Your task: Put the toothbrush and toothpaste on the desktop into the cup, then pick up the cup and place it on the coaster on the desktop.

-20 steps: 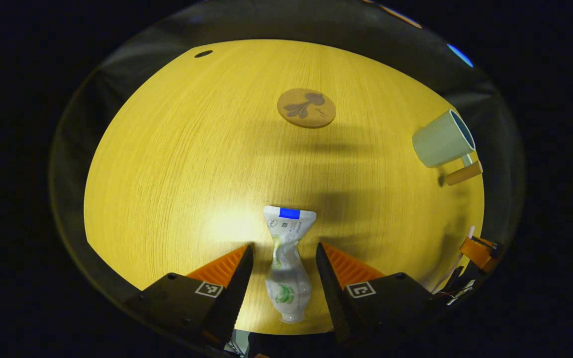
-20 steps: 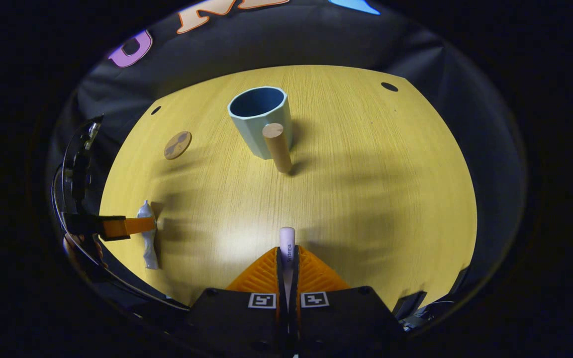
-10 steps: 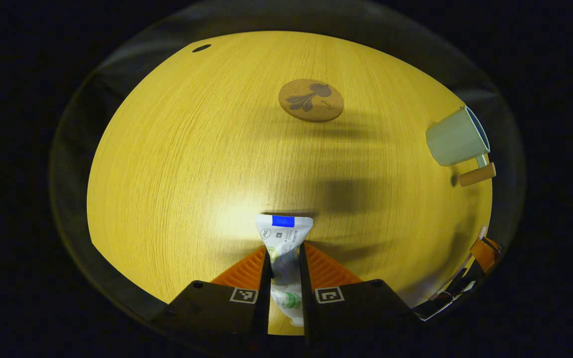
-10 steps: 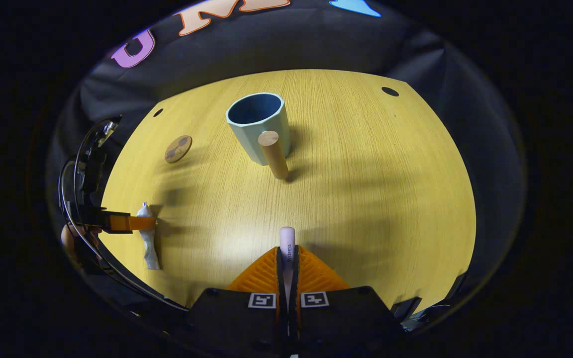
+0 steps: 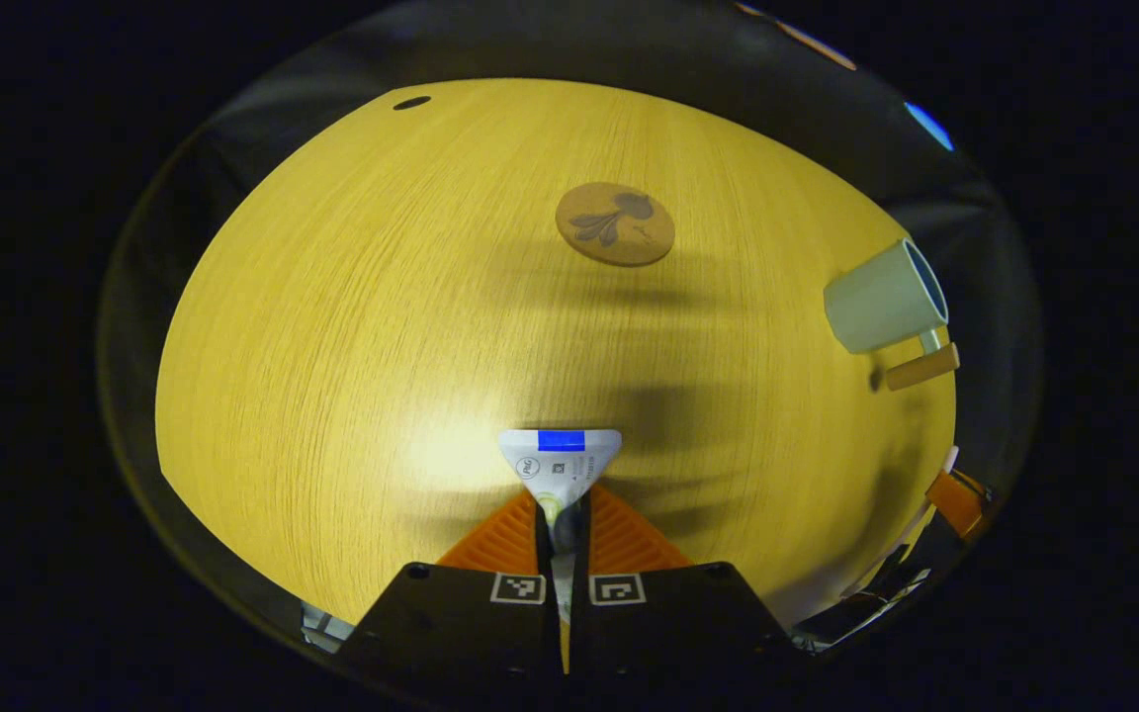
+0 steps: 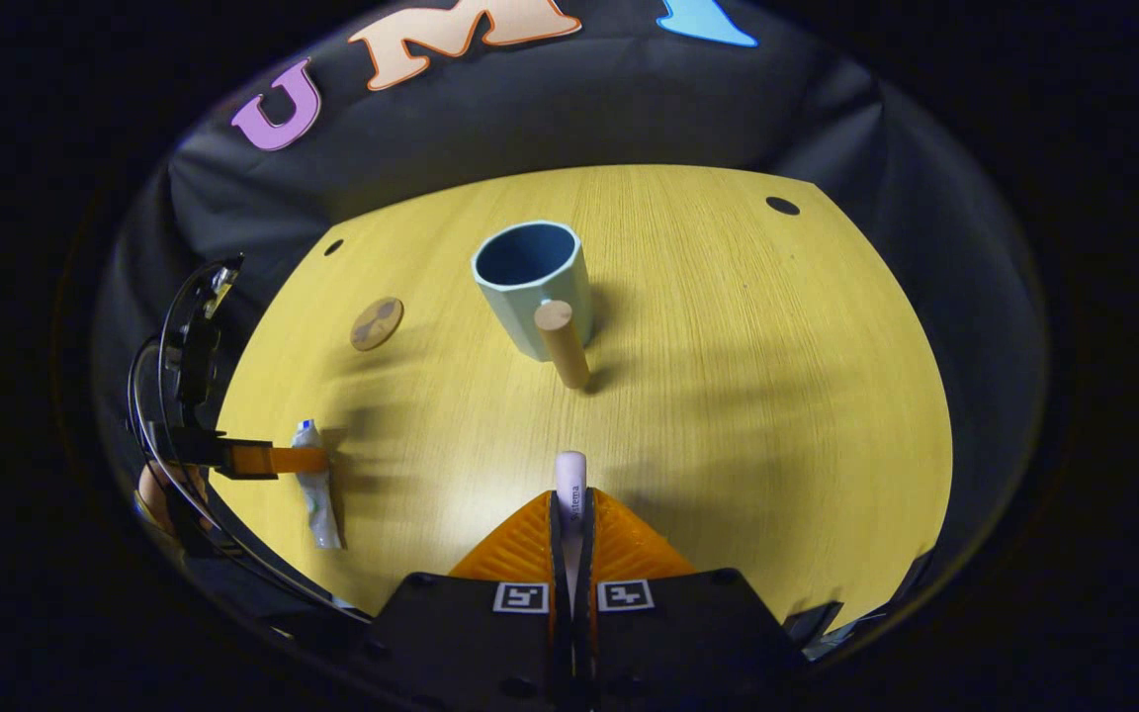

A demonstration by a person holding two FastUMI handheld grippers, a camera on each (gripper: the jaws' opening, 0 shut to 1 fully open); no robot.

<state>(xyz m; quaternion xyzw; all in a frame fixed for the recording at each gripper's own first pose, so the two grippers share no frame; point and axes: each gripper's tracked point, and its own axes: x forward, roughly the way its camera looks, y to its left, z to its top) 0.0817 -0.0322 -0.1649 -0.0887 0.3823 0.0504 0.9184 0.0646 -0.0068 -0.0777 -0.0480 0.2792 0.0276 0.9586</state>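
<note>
**Left gripper view: both items gripped, cup waiting**

Left gripper (image 5: pixel 562 509) is clenched on the toothpaste (image 5: pixel 560 457). Right gripper (image 6: pixel 570 514) pinches the toothbrush (image 6: pixel 570 475). Farther out, the cup (image 6: pixel 533 282) stands empty on the desk (image 6: pixel 728 376), the coaster (image 5: pixel 615 223) bare and well apart. Nothing's in yet: both drops and the cup move remain.

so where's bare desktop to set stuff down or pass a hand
Widest bare patch: right of the cup and its wooden handle, out to the desktop edge. Also free: between the coaster and the toothpaste. Crowded near the front, around both grippers and the toothbrush.
</note>
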